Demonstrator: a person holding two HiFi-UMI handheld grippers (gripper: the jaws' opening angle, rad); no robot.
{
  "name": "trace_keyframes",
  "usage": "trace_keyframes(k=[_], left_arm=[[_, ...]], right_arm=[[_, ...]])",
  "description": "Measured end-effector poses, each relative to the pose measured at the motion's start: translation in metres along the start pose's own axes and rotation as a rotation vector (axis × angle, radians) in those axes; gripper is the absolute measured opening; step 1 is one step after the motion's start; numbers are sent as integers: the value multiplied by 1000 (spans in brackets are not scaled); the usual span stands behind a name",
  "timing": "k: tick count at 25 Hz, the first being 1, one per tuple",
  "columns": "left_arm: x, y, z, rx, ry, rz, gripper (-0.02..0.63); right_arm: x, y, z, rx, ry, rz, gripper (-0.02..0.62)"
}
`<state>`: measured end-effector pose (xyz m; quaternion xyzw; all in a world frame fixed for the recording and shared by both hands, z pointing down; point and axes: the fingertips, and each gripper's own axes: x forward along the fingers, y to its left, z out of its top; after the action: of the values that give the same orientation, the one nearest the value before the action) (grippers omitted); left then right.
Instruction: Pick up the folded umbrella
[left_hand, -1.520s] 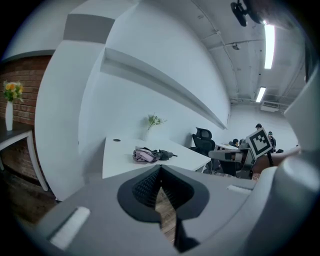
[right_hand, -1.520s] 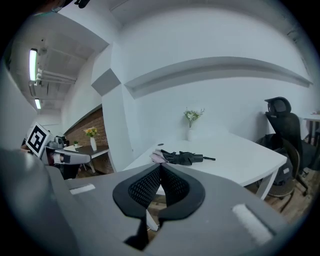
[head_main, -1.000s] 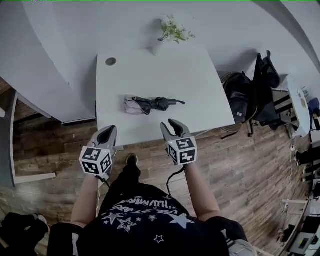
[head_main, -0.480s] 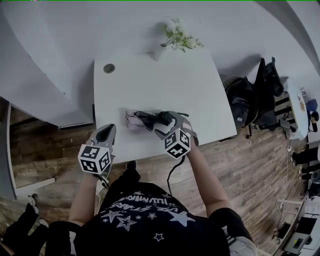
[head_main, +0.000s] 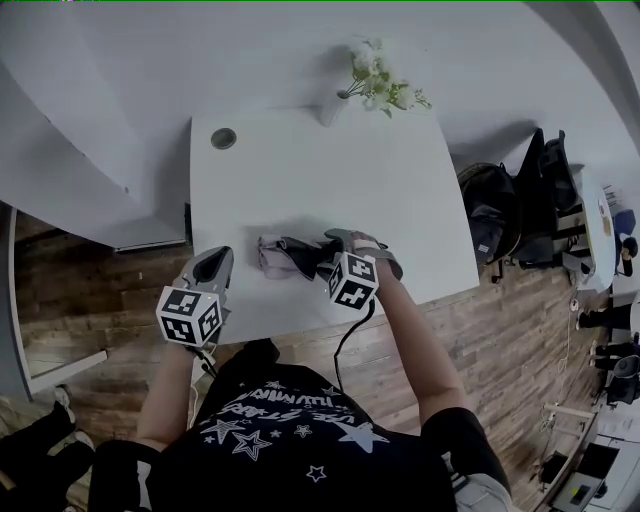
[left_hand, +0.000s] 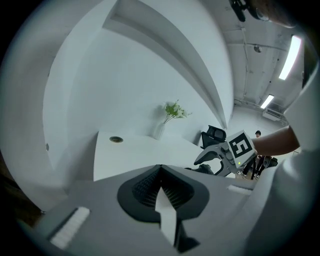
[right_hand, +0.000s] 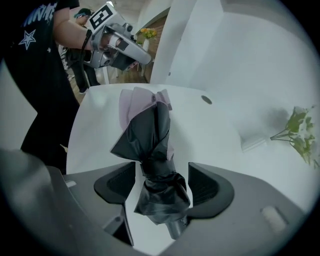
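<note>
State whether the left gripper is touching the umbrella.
Apart. The head view shows a strip of bare table between the left gripper and the umbrella.

The folded umbrella lies flat on the white table near its front edge, its black cloth loosely bunched and cinched mid-length, pale pink at one end, a grey stub at the other.

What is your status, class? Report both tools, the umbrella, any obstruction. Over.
Right tool open astride folded umbrella, jaws just closing in, no grip yet. Left tool shut, empty. Umbrella flat on table, nothing blocking.
</note>
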<state>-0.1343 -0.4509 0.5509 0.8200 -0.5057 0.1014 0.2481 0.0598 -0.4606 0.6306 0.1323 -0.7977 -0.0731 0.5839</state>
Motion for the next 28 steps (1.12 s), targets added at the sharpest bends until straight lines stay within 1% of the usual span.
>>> trace_keyframes(k=[5,8,9,11,13,16,18,20,24,26,28], left_arm=[[9,7,0,-12,9,-4,3],[13,10,1,-16,12,-5,3],[13,12,1,-18,13,-4,3],[15,15,2,-19,16,-3,3],[17,17,1,-20,20,-3,3],[22,19,1,-24,22,-8,3],[24,19,0,-24,23,-15,3],[26,18,0,-21,23,-21,3],[25,15,0,-12,22,-29,3],[23,10,1,-7,18,-33,3],[20,5,4,2,11,-37,3]], right_arm=[[16,3,0,-60,60,69,313],[21,7,1,-92,98,130,290],[21,9,1,-97,108,154,288],[22,11,1,-94,117,197,265],[22,13,2,-84,122,235,265],[24,13,2,-78,131,266,256],[24,13,2,-77,130,267,245],[23,14,2,-73,118,251,236],[20,14,3,-57,73,168,227],[17,14,2,-59,69,123,225],[13,14,0,-54,70,95,225]])
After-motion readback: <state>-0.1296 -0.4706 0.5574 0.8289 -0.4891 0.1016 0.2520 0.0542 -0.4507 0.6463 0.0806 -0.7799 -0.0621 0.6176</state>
